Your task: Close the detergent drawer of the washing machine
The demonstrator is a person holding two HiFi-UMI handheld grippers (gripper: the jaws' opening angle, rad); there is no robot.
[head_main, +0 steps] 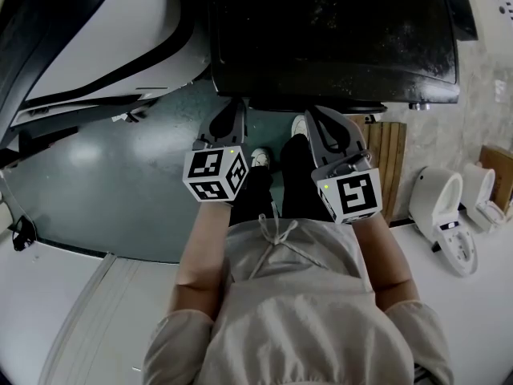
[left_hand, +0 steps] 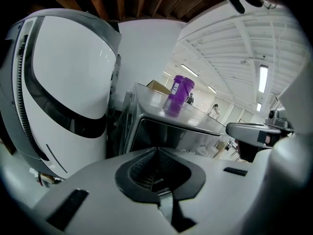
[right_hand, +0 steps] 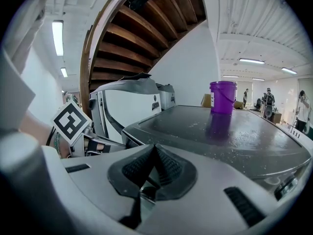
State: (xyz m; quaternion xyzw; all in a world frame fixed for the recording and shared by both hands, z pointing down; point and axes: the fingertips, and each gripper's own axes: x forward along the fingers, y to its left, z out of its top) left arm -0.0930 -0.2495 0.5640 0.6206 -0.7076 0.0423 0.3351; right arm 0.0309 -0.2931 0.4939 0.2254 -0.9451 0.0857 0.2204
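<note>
Standing at the washer point(head_main: 337, 38), holding the left gripper point(head_main: 231, 112) and right gripper point(head_main: 327, 123) side by side at waist height, tips pointing at its near edge. Pressing each pair of jaws fully together, pads meeting with nothing between. Looking across the dark top in the right gripper view, seeing a purple bucket point(right_hand: 223, 97) resting on it. Not making out the drawer in any view. Having a white shell point(left_hand: 63, 92) just left of the washer.
</note>
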